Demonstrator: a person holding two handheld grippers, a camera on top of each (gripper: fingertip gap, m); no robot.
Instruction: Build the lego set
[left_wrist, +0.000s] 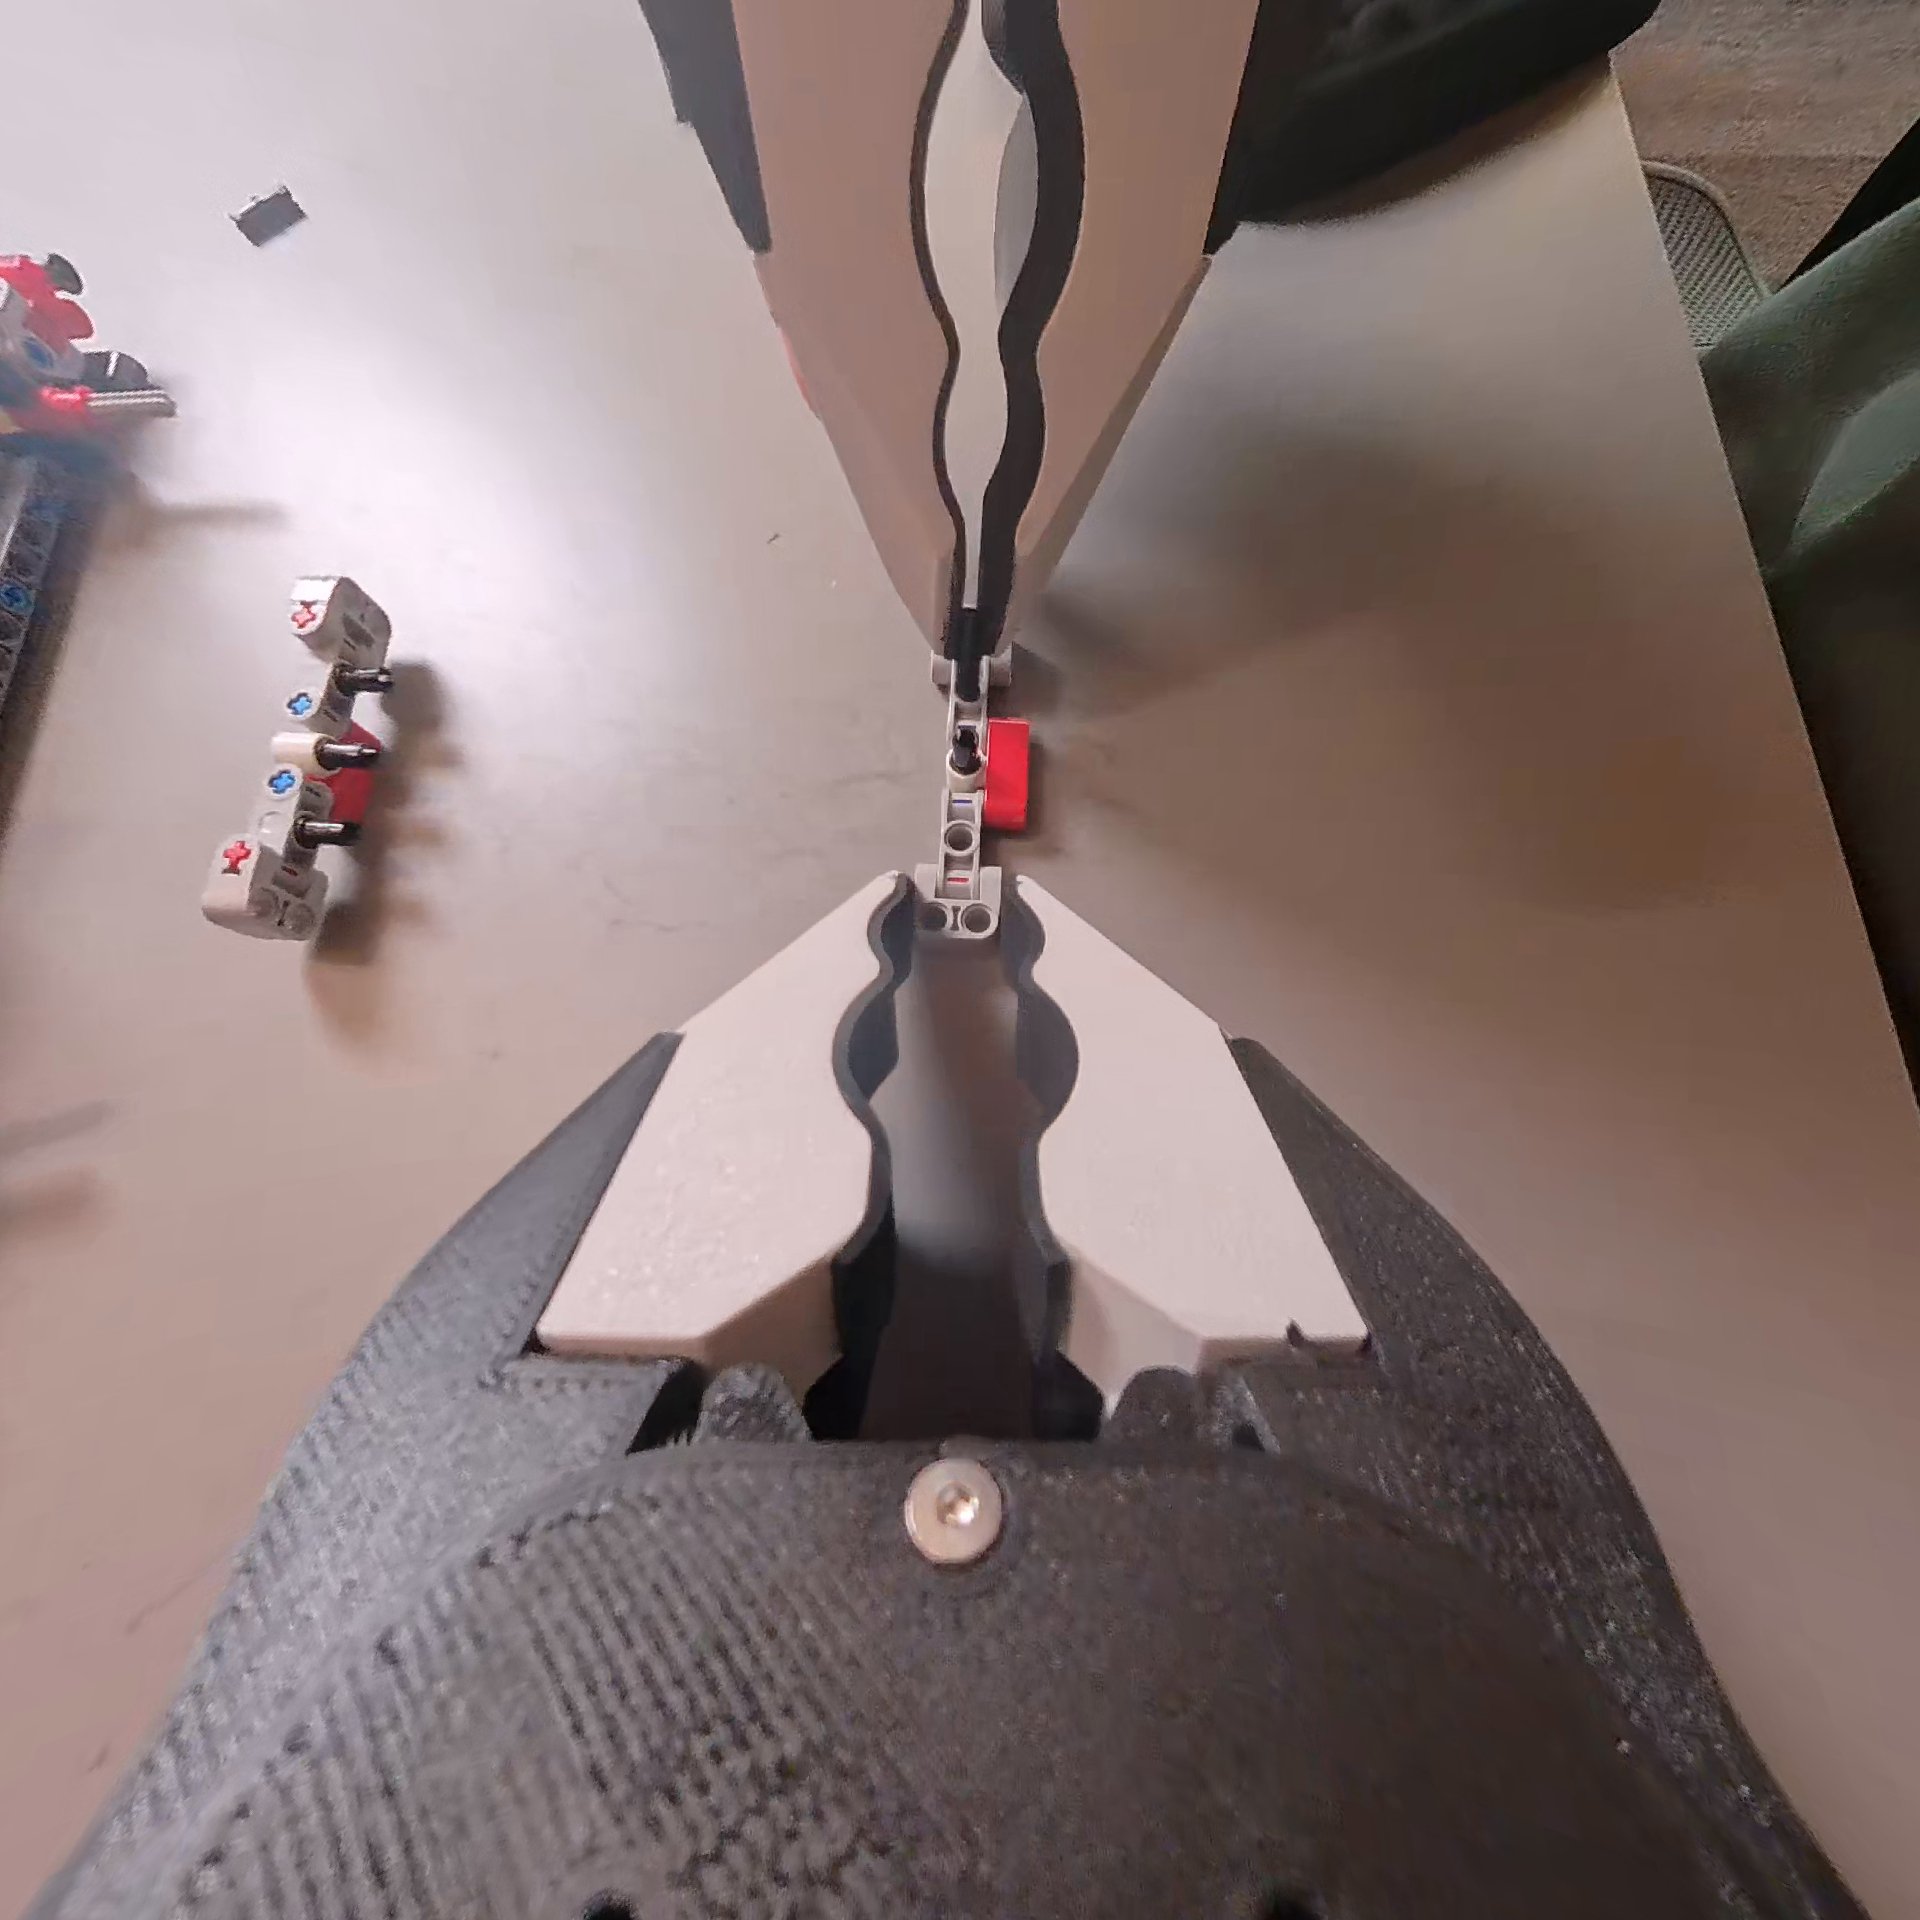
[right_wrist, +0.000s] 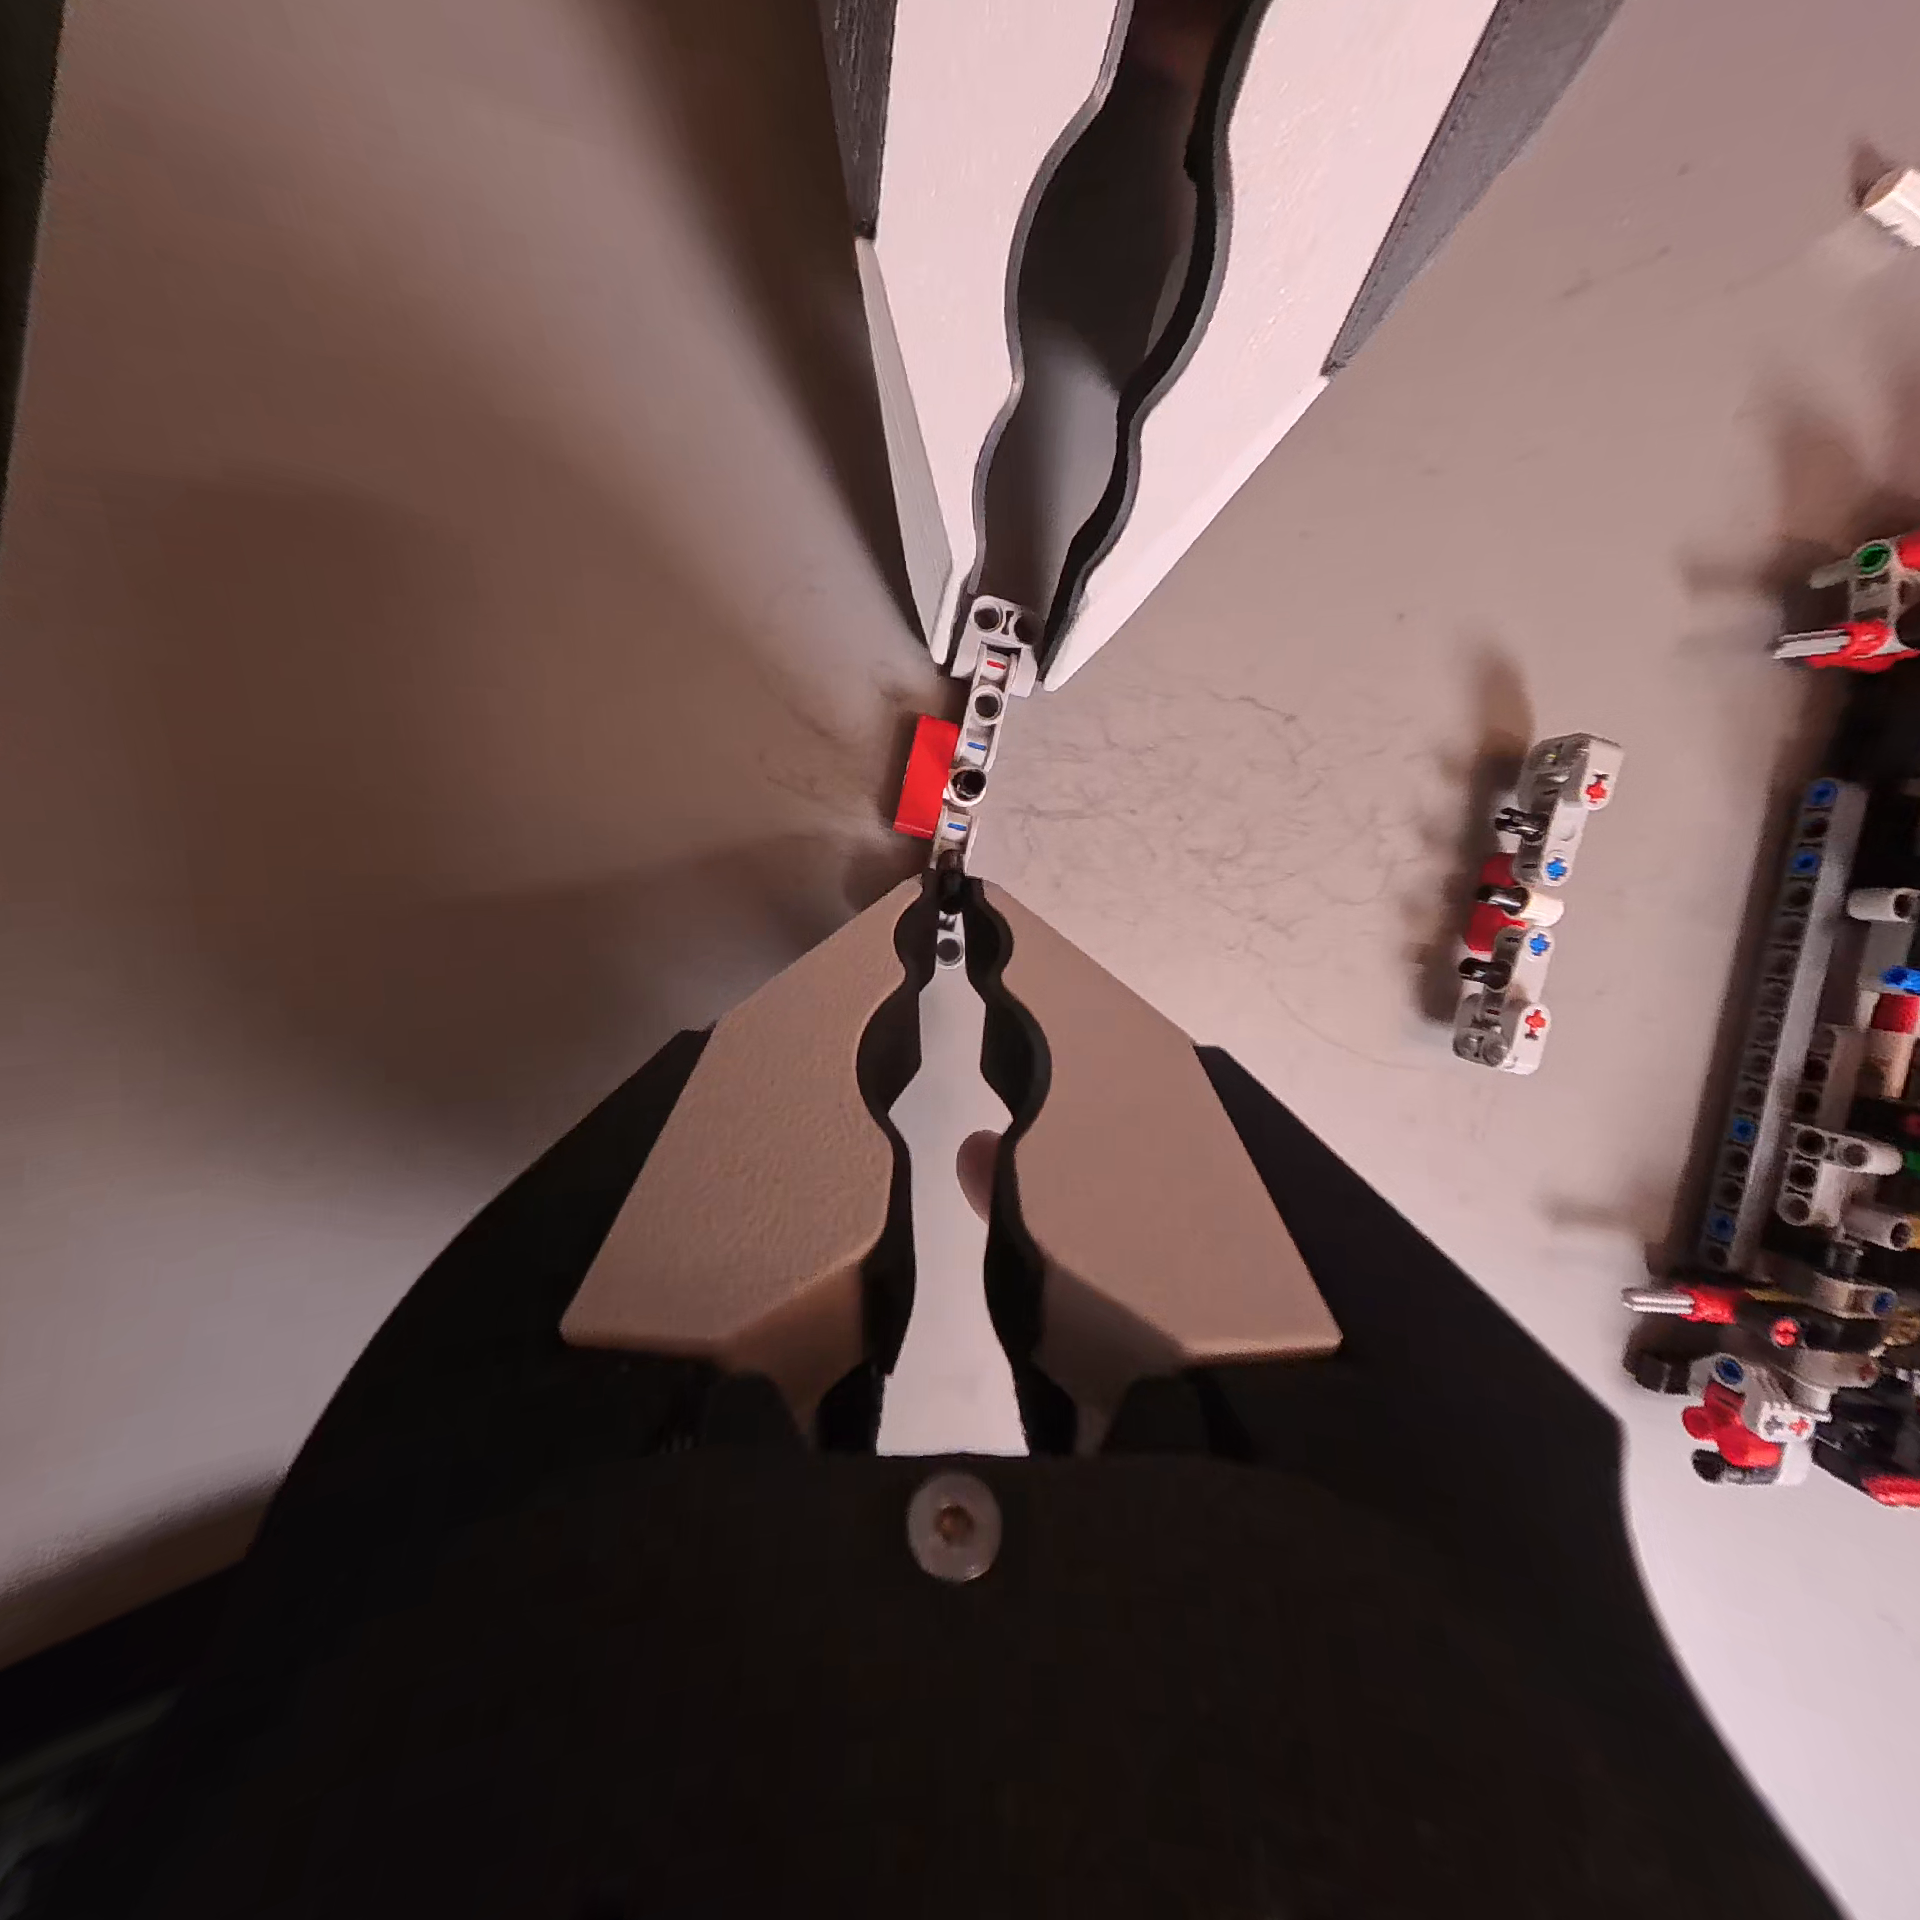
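Mid-assembly step, judged: fitting a black pin into the far end of a small grey beam assembly, a red piece clipped on its side. Held between both tools, seemingly just above the table; contact not clear.

Left gripper clamped on the near end block of the grey beam assembly, jaws part closed around it, holes facing camera. Right gripper pinched nearly shut on the black pin, tips meeting the opposite end of the assembly. Tools nose to nose, assembly bridging the gap between the tips. Red piece off to one side of the beam, outside both jaws.

Next move, judged: push pin straight along the beam axis while the left keeps the block steady; needs tight alignment with the hole, little side force, else the pin skews or the beam twists out of grip. Seating depth not readable.

Around: a matching sub-assembly with pins and red and blue axle ends, well apart to the right of the right jaws. Main build farther out, partly cut by the frame edge. Small black part far left of the left jaws. Green sleeve at the table edge. Nothing between the tips but the work itself.
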